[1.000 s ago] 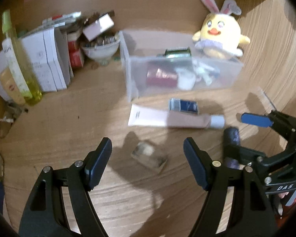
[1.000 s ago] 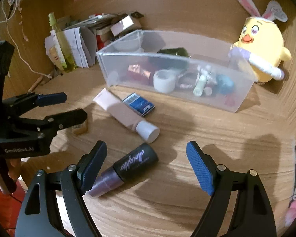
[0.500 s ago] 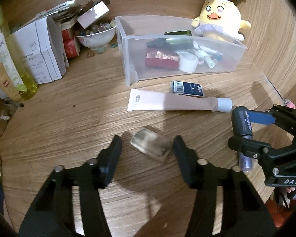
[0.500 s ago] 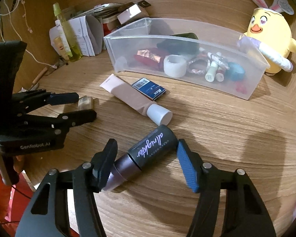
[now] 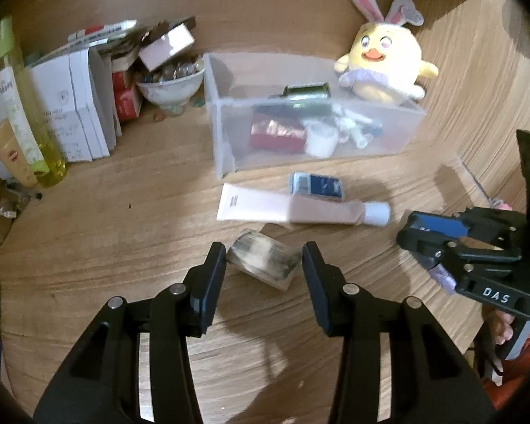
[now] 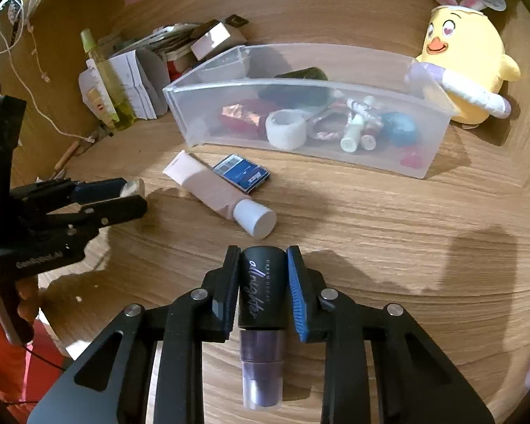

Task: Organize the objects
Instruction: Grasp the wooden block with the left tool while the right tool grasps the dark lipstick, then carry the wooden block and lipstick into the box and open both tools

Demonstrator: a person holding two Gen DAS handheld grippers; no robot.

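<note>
My left gripper [image 5: 263, 258] is shut on a small cloudy block [image 5: 261, 268] on the wooden table, a pad against each side. In the right wrist view the same left gripper [image 6: 137, 196] shows at the left edge with the block's end between its fingers. My right gripper [image 6: 263, 254] is closing, and its pads press the black cap of a purple bottle [image 6: 261, 289] that lies along the fingers. A pink cream tube [image 5: 293, 208] and a small blue box [image 5: 318, 185] lie in front of the clear bin [image 5: 226, 134], which holds several small items.
A yellow plush chick [image 5: 385, 67] sits behind the bin's right end. At the back left stand a yellow-green bottle [image 5: 28, 134], white cartons [image 5: 77, 113] and a bowl of marbles [image 5: 169, 84]. Wooden walls close in the back and right.
Both pairs of jaws have narrowed from wide open: the left onto the block, the right onto the bottle's cap. The bottle has turned from slanted to in line with the right fingers.
</note>
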